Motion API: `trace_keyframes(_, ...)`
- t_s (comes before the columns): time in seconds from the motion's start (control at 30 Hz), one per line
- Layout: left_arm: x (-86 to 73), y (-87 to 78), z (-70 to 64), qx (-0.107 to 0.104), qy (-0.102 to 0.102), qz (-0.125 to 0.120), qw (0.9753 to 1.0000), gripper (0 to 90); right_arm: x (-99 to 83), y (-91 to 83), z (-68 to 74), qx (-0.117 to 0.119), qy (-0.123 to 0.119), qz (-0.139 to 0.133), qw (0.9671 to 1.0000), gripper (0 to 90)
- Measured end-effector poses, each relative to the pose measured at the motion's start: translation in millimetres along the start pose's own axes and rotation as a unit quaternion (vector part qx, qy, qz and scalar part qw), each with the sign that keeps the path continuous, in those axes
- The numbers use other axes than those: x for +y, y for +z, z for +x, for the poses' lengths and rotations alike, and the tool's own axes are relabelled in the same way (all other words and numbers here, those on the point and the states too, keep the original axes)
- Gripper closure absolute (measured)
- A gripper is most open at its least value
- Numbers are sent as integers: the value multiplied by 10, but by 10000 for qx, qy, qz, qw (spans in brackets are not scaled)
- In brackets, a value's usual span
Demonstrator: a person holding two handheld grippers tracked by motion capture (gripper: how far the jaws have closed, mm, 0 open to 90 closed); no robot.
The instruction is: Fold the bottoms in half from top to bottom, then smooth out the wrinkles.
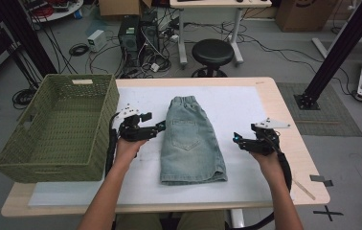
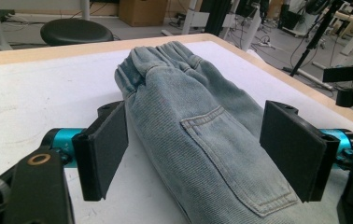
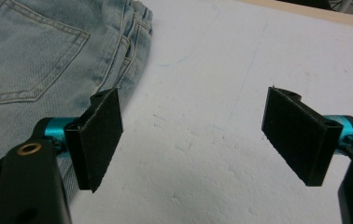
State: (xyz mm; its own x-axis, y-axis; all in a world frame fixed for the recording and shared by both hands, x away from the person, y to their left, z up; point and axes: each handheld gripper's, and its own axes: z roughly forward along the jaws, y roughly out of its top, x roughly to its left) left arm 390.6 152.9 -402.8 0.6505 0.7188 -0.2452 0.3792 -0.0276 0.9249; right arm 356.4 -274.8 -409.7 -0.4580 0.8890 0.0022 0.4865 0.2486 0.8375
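A pair of light blue denim shorts point(image 1: 190, 141) lies folded lengthwise on the white sheet, waistband toward the far edge, back pocket up. My left gripper point(image 1: 161, 126) is at the shorts' left edge, open. In the left gripper view its jaws stand wide on either side of the denim shorts point(image 2: 198, 121), around the pocket area. My right gripper point(image 1: 236, 139) hovers to the right of the shorts, open, a short gap away. In the right gripper view the jaws frame bare white sheet, with the denim shorts point(image 3: 44, 51) at the upper left.
A green woven basket point(image 1: 59, 127) stands on the table's left side. The white foam sheet point(image 1: 236, 103) covers most of the wooden table point(image 1: 284, 110). A black stool point(image 1: 212, 52) stands beyond the far edge.
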Motion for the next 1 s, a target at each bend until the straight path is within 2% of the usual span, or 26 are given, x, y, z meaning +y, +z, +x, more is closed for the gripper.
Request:
trace_keyframes(0.27, 77, 3, -10, -31, 17, -79, 10000, 236, 25, 2, 10, 19, -31, -13, 10000, 209)
trace_keyframes(0.43, 94, 27, 7, -47, -87, -98, 9999, 236, 31, -2, 4, 30, -4, 17, 10000, 209)
trace_keyframes(0.5, 106, 26, 10, -40, -68, -106, 9999, 236, 32, 0, 7, 59, -34, 20, 10000, 209)
trace_keyframes(0.7, 229, 66, -11, -84, -77, -150, 9998, 236, 25, 14, 36, 122, -73, 62, 9999, 209)
trace_keyframes(1.0, 282, 218, 45, -44, -132, 9, 9999, 236, 25, 40, 66, 192, -120, 109, 9997, 209)
